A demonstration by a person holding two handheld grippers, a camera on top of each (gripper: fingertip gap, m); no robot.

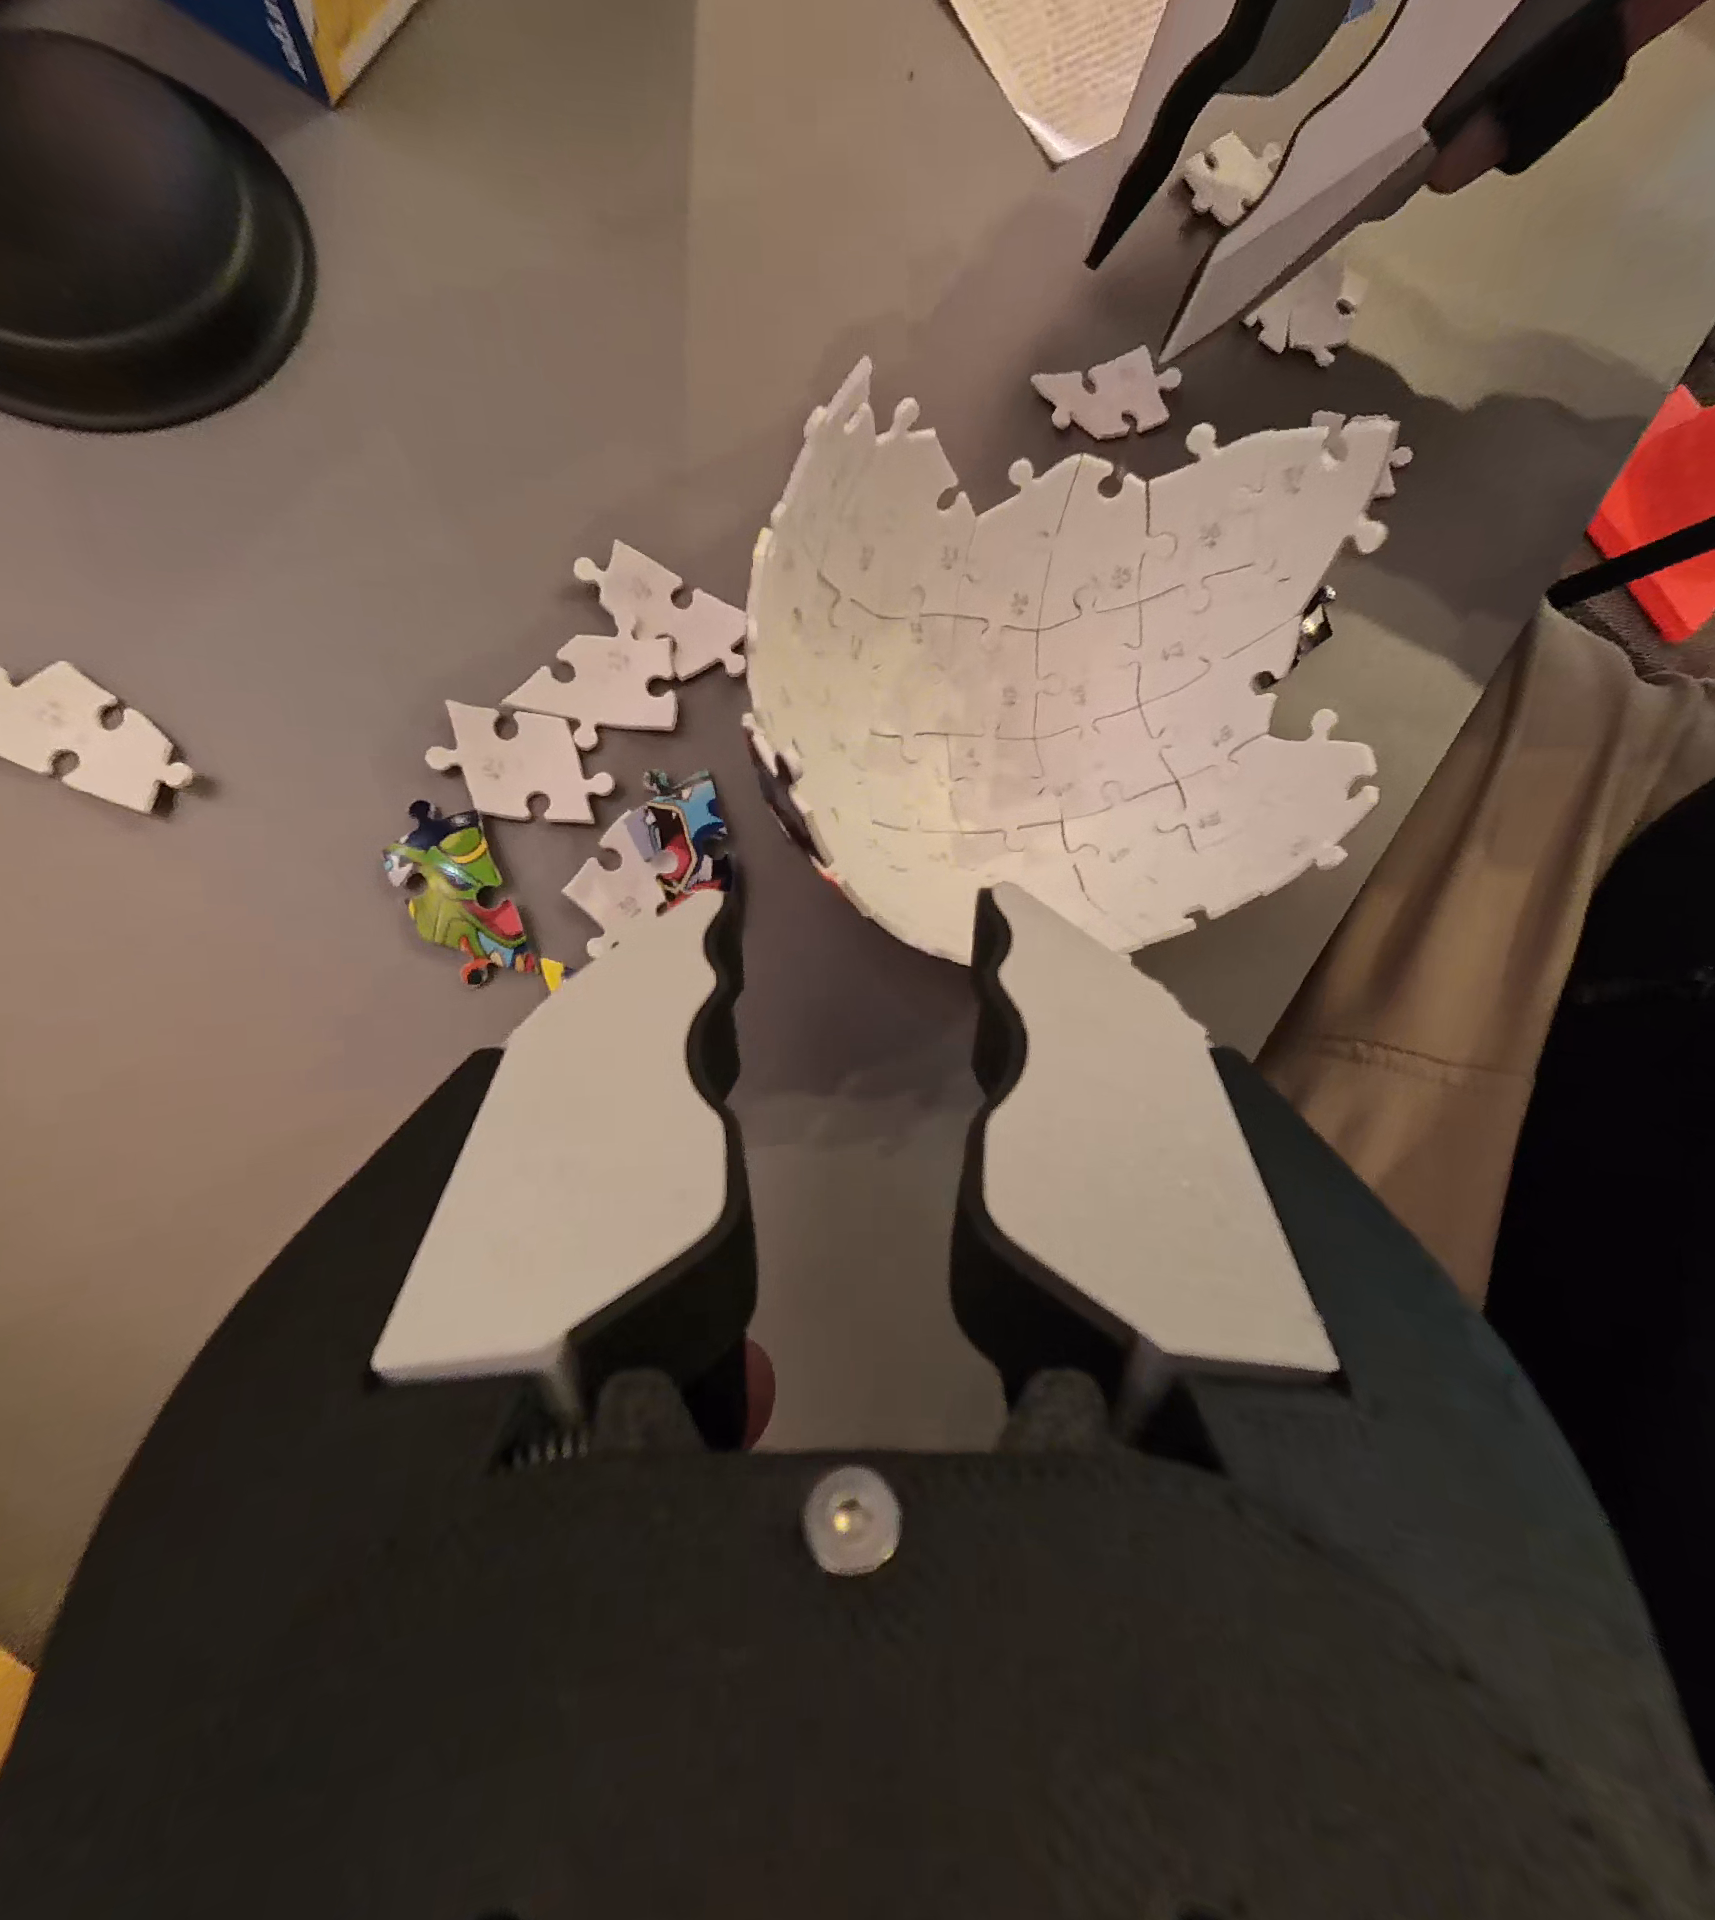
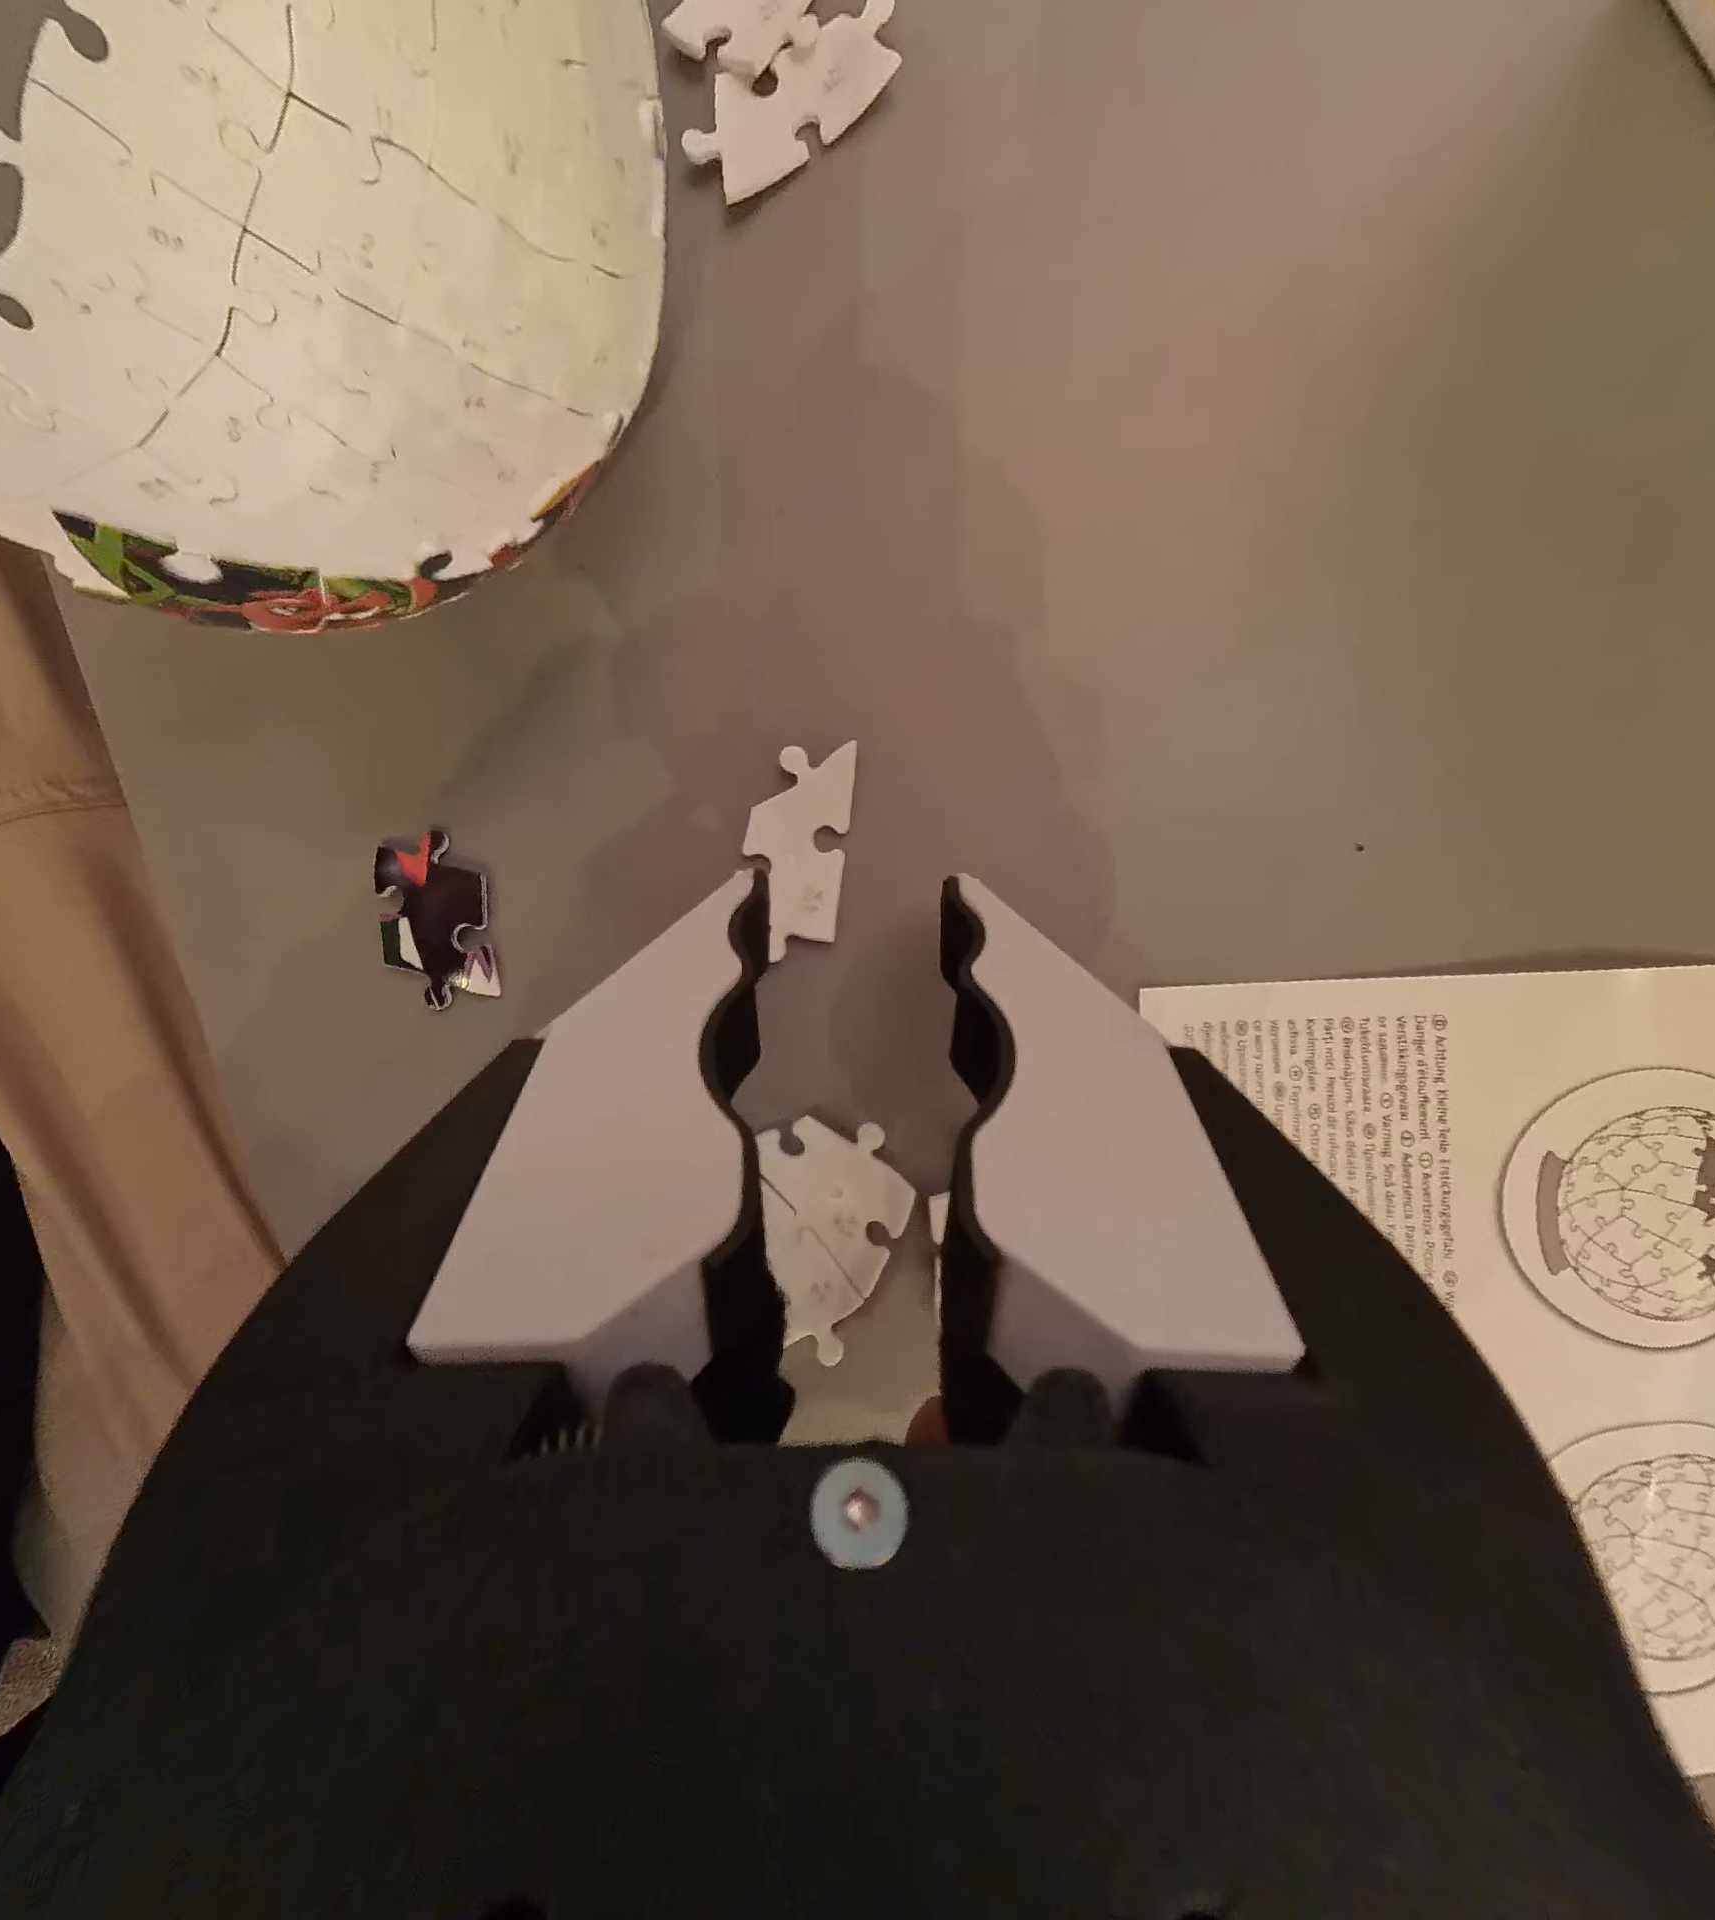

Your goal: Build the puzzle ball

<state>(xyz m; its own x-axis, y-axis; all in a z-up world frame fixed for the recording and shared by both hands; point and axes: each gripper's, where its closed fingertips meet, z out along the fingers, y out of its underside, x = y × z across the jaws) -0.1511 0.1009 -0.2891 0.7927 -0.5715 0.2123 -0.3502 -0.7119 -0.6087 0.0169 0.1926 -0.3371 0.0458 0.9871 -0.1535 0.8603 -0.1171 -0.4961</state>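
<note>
The puzzle ball (image 1: 1050, 707) is about half built: an open shell lying on its side on the grey bench (image 1: 541, 343), near the bench edge, white inner face up and the printed outside showing only at its rim. The step in hand looks like picking the next loose piece.

The right gripper (image 2: 848, 883) hangs over a white piece (image 2: 806, 862) lying flat on the bench. Its jaws stand moderately apart, holding nothing, and the piece sits close beside the left finger, off centre. A clean pick probably calls for shifting so the piece lies midway between the fingers, lowering to the bench and pinching a thin edge; a flat piece is likely to slide, not lift.

The left gripper (image 1: 853, 904) is also part open and empty, its tips at the near rim of the shell without clearly touching it. It seems placed to steady the shell.

Counts, left wrist view: 1 shell; 1 white pair of joined pieces (image 1: 74, 732) off alone to the left; a cluster of roughly 4 white pieces (image 1: 583, 686) beside the shell; 2 printed pieces (image 1: 463, 894); about 3 white ones by the right gripper. The right wrist view adds 1 dark printed piece (image 2: 437, 920) and 1 instruction sheet (image 2: 1559, 1299). Also 1 black dome-shaped stand (image 1: 84, 229).
</note>
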